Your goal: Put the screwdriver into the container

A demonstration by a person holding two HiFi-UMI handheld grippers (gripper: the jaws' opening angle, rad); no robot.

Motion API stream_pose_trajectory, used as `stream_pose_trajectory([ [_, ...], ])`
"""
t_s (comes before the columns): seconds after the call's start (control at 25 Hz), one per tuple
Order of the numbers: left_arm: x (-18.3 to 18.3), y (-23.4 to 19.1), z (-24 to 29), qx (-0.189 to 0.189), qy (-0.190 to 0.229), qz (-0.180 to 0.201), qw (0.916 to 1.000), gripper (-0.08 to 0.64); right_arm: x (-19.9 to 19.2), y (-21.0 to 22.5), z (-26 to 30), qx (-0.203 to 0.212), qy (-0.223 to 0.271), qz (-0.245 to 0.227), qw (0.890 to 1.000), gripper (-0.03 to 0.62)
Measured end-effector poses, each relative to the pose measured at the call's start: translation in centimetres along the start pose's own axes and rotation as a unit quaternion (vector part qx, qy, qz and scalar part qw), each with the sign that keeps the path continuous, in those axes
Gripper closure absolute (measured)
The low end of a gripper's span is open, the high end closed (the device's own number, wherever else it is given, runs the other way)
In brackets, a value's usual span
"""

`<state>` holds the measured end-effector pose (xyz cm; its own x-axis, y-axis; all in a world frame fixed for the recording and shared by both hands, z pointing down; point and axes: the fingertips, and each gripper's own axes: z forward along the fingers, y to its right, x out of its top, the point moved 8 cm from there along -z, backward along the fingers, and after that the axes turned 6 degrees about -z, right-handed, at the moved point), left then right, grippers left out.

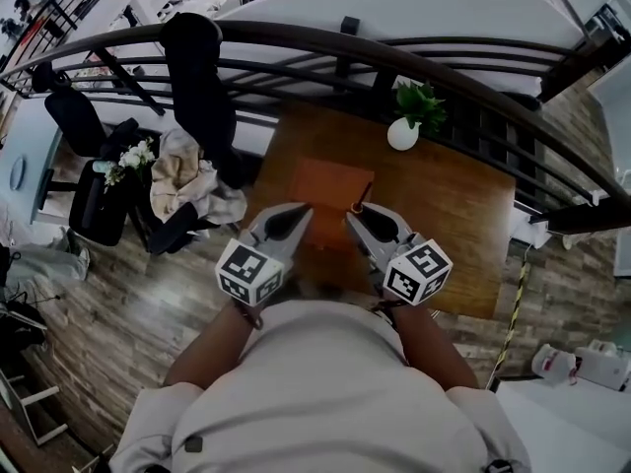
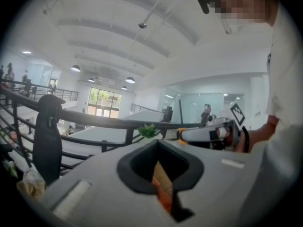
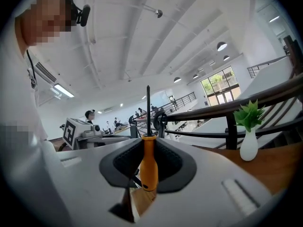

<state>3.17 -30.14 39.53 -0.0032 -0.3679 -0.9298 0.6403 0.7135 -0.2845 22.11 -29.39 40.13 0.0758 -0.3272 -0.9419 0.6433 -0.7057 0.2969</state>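
My right gripper (image 1: 357, 217) (image 3: 147, 174) is shut on the screwdriver (image 3: 148, 167), gripping its orange handle. The thin black shaft (image 1: 366, 196) points away past the jaws. An orange box-like container (image 1: 330, 190) sits on the wooden table (image 1: 463, 215), just beyond and below both grippers. My left gripper (image 1: 299, 213) (image 2: 163, 183) hovers beside the right one at the same height. Its jaws stand together with nothing between them, and a sliver of the orange container (image 2: 164, 200) shows through the slit. The left gripper view also catches the right gripper (image 2: 208, 134) at its side.
A white vase with a green plant (image 1: 404, 131) (image 3: 248, 145) stands at the table's far edge. A dark curved railing (image 1: 394, 52) runs behind it. A black chair draped with cloth (image 1: 187, 195) stands left of the table. Yellow-black tape (image 1: 513, 308) marks the floor on the right.
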Motion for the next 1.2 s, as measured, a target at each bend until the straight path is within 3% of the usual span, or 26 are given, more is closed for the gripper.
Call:
stream_pose_trajectory([
  [0.56, -3.1, -6.8, 0.4, -0.01, -0.044, -0.019, 0.9988, 0.557, -4.2, 1.7, 6.2, -0.004, -0.091, -0.011, 0.996, 0.512],
  [0.72, -4.3, -8.6, 0.9, -0.01, -0.058, -0.033, 0.9977, 0.557, -6.5, 3.2, 8.2, -0.005, -0.13, -0.033, 0.991, 0.511],
  [1.2, -9.1, -11.1, 2.9, -0.021, -0.117, -0.052, 0.9915, 0.557, -12.6, 5.5, 10.9, -0.003, -0.218, -0.029, 0.976, 0.511],
])
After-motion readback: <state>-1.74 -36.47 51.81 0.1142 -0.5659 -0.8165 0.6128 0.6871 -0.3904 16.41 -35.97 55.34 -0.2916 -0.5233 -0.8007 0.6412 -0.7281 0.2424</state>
